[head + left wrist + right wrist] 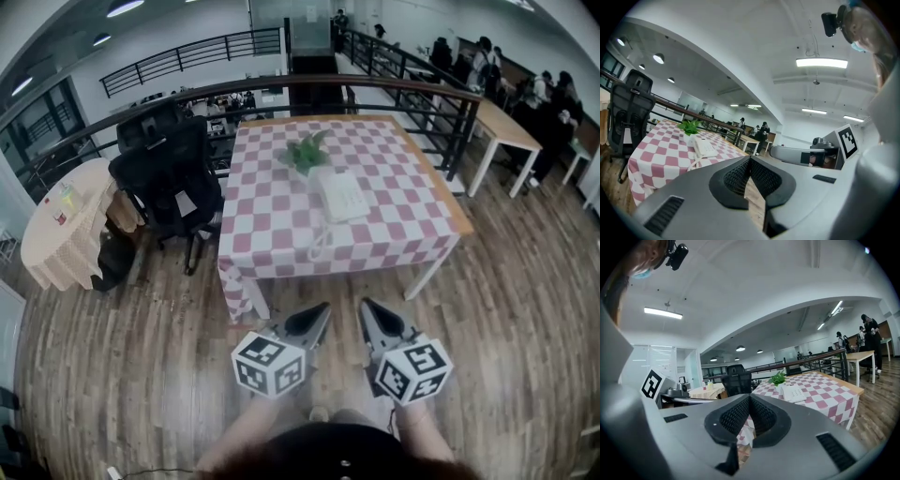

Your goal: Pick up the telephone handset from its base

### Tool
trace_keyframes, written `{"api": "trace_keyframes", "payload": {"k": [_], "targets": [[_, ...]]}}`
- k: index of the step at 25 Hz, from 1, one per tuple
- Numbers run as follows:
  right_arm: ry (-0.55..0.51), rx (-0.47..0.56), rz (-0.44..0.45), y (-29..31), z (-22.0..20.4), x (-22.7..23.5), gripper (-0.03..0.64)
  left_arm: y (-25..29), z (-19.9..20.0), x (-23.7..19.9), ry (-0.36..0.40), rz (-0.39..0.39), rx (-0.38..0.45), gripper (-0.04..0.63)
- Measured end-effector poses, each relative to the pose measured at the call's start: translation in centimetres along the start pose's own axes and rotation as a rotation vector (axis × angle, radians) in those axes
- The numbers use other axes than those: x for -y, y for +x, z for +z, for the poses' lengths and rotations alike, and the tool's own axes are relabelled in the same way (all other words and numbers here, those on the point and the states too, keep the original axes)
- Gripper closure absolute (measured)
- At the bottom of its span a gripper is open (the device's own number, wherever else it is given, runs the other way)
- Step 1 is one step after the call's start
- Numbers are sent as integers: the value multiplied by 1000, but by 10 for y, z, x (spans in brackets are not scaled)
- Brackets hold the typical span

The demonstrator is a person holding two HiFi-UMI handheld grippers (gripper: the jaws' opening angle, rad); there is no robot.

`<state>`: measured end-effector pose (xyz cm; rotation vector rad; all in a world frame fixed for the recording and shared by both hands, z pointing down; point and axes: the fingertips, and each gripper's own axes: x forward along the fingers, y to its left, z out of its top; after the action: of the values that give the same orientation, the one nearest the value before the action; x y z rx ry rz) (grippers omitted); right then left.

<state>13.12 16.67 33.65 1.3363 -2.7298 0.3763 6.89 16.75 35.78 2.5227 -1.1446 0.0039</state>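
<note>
You stood short of the table [272,230], left gripper [322,311] and right gripper [367,307] clenched empty. Approach step: the telephone handset [330,193] needed opened jaws.

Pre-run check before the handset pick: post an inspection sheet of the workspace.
Surface: table under a pink-and-white checked cloth, on a wooden floor.
Job's things: white telephone mid-table, handset seemingly on its base.
Clutter: potted plant just behind the telephone.
Grippers: left gripper and right gripper both shut, fingers empty, short of the table.
Cables: telephone cord hanging over the near edge.
Surroundings: black chair, round table, railing, people by far desks.
</note>
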Motion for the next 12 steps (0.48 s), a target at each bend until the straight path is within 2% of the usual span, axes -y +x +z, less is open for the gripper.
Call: {"api": "trace_keyframes", "payload": {"k": [6,12], "targets": [[41,-38,24,28,-14,3,612,17,-4,-22,-29,9,-29,588],[48,-54,1,64,-14,26,612,45,4,-58,-48,3,-36,588]]}}
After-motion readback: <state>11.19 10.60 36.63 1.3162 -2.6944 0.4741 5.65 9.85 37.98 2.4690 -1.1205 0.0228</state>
